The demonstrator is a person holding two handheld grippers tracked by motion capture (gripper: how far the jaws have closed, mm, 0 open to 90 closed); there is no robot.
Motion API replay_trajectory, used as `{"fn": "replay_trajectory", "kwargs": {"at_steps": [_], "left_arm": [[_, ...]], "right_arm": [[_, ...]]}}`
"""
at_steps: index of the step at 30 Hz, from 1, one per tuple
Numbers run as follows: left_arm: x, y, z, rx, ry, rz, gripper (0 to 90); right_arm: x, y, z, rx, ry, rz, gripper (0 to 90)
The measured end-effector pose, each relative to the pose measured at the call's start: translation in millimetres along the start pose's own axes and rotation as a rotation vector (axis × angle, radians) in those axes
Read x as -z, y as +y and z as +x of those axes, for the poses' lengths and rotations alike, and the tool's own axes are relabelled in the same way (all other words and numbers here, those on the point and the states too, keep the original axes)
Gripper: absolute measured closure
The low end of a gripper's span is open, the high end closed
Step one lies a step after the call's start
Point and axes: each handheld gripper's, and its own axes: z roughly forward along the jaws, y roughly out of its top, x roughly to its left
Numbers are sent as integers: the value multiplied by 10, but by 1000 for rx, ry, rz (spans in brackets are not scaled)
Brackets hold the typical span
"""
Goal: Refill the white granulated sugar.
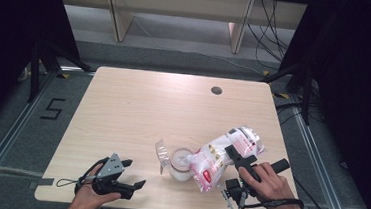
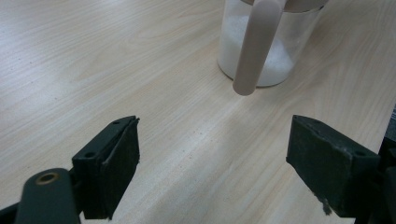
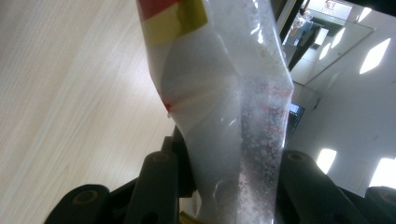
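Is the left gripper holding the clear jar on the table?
No, the left gripper has its fingers spread over bare table, and the jar stands apart ahead.

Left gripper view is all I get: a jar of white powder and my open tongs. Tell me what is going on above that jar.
Observer: The right tongs hold a plastic bag tilted over the jar.
Operator: Report the grip.
Observer: The right gripper view shows the bag pinched between both jaws, white grains inside it.
Operator: Say where the left tongs sit on the table.
Observer: The left tongs rest near the table's front edge, left of the jar, apart from it.
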Motion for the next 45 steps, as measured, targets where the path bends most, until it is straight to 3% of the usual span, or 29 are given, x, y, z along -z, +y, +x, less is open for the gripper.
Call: {"fn": "replay_trajectory", "kwargs": {"at_steps": [17, 20, 22, 27, 28, 30, 31, 45], "left_arm": [[0, 1, 2, 1, 1, -2, 168], [1, 0, 3, -4, 2, 0, 168], [-1, 1, 4, 1, -4, -4, 168], [-1, 1, 2, 1, -1, -3, 168], [1, 1, 1, 0, 0, -1, 168], [-1, 0, -1, 1, 0, -1, 168], [-3, -1, 0, 1, 0, -1, 168], [0, 1, 2, -3, 3, 2, 168]], "right_arm": [[-3, -3, -2, 4, -10, -7, 702], [0, -7, -31, 28, -9, -14, 703], [11, -10, -8, -2, -3, 1, 703], [-3, -12, -1, 4, -12, -12, 704], [-4, -18, -9, 31, -16, -13, 704], [-5, -20, -16, 29, -13, -18, 704], [-2, -19, -1, -3, -12, -12, 705], [-1, -23, 3, 3, -5, -4, 706]]}}
